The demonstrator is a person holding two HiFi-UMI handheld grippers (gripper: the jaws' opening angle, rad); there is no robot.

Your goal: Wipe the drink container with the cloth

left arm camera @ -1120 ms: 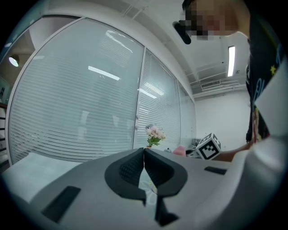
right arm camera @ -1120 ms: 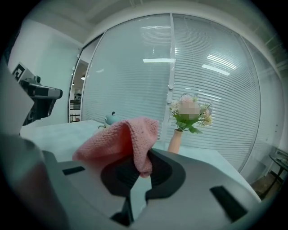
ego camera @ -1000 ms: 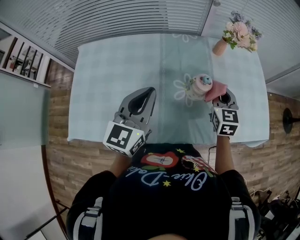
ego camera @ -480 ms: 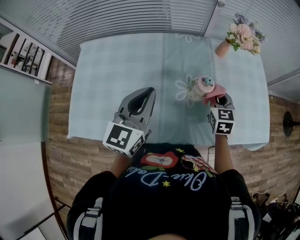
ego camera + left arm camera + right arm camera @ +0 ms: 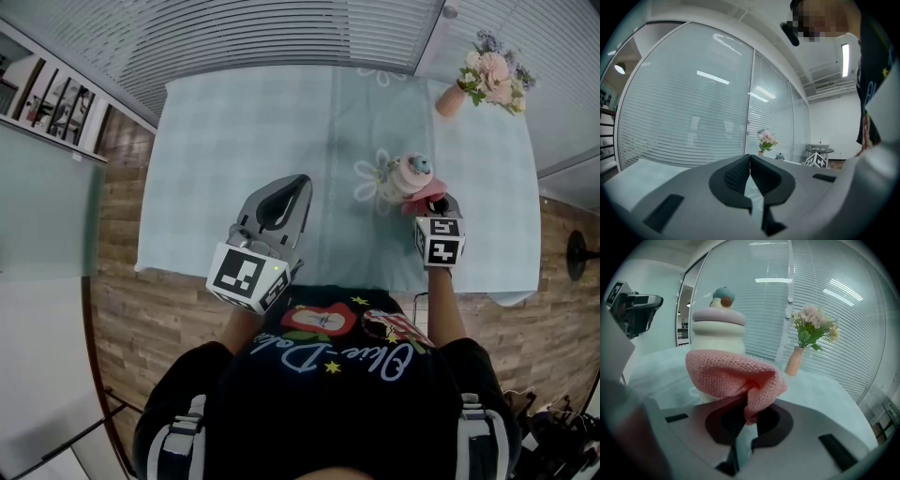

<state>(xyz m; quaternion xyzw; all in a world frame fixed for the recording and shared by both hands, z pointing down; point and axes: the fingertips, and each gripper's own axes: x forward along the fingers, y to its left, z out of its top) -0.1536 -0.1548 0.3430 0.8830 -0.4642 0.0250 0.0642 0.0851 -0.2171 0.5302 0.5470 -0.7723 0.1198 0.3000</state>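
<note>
The drink container [image 5: 405,175] is a cream bottle with a pink lid and a teal knob; it stands upright on the pale blue tablecloth [image 5: 253,141]. In the right gripper view the drink container [image 5: 717,329] rises just beyond the jaws. My right gripper [image 5: 437,201] is shut on the pink knitted cloth [image 5: 736,376], whose fold lies against the bottle's lower front. The cloth [image 5: 424,202] shows at the bottle's near right side. My left gripper [image 5: 286,192] hovers over the table's near middle, shut and holding nothing.
A small pink vase of flowers [image 5: 487,80] stands at the table's far right corner; the vase of flowers [image 5: 806,341] also shows beyond the bottle. Window blinds run along the far side. Wooden floor lies around the table.
My right gripper has drawn the cloth down and toward me along the bottle's near right side. The left gripper has stayed where it was.
</note>
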